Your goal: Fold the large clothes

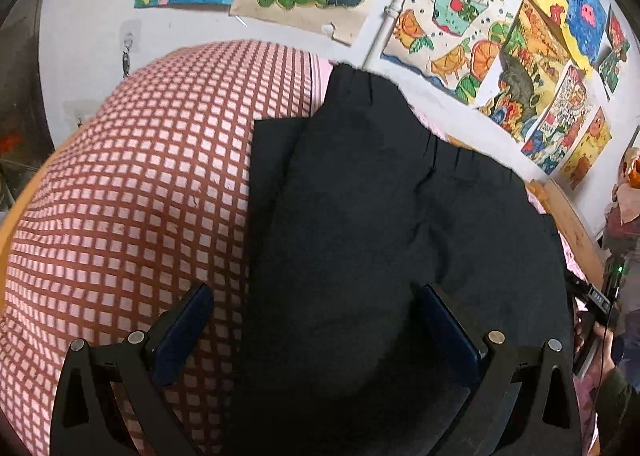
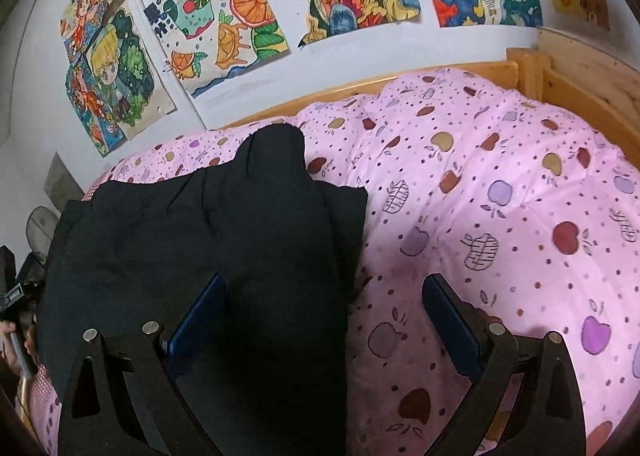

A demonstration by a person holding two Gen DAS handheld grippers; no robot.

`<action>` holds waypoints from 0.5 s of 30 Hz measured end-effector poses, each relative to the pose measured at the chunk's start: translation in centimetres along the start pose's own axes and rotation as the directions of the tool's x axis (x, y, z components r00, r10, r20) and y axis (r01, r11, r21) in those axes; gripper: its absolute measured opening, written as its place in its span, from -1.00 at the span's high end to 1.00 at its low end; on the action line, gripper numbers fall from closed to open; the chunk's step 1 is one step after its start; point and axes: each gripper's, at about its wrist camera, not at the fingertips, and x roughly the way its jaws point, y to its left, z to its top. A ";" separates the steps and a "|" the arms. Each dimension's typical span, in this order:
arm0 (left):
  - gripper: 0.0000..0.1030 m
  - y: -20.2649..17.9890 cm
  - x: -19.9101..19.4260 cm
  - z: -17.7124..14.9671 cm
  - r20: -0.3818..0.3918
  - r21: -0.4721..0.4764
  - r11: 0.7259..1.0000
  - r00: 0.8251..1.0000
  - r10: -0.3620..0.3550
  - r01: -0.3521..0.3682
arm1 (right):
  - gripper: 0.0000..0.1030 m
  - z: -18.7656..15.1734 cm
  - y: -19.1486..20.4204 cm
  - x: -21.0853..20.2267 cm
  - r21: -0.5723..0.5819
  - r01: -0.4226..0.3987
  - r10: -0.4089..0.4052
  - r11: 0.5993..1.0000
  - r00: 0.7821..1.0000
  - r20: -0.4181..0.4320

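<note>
A black garment (image 1: 380, 216) lies spread on the bed, with pleats at its far end and a folded flap along its left side. My left gripper (image 1: 316, 292) hovers open over its near left edge; one finger stands above the checked cover, the other above the black cloth. In the right wrist view the same black garment (image 2: 208, 240) fills the left half. My right gripper (image 2: 324, 284) is open over its right edge, its left finger above the cloth and its right finger above the pink quilt. Nothing sits between either pair of fingers.
A red and pink checked cover (image 1: 132, 192) lies left of the garment. A pink apple-print quilt (image 2: 500, 208) lies to its right, bounded by a wooden bed frame (image 2: 560, 72). Colourful drawings (image 2: 224, 16) hang on the white wall. A hand holding a gripper handle (image 1: 596, 320) shows at the right edge.
</note>
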 end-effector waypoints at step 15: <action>-1.00 1.4 1.9 -1.1 -0.013 -0.025 0.996 0.997 -0.082 0.082 | -0.97 -1.3 1.3 4.2 -0.030 -0.144 0.139 0.989 0.982 -0.127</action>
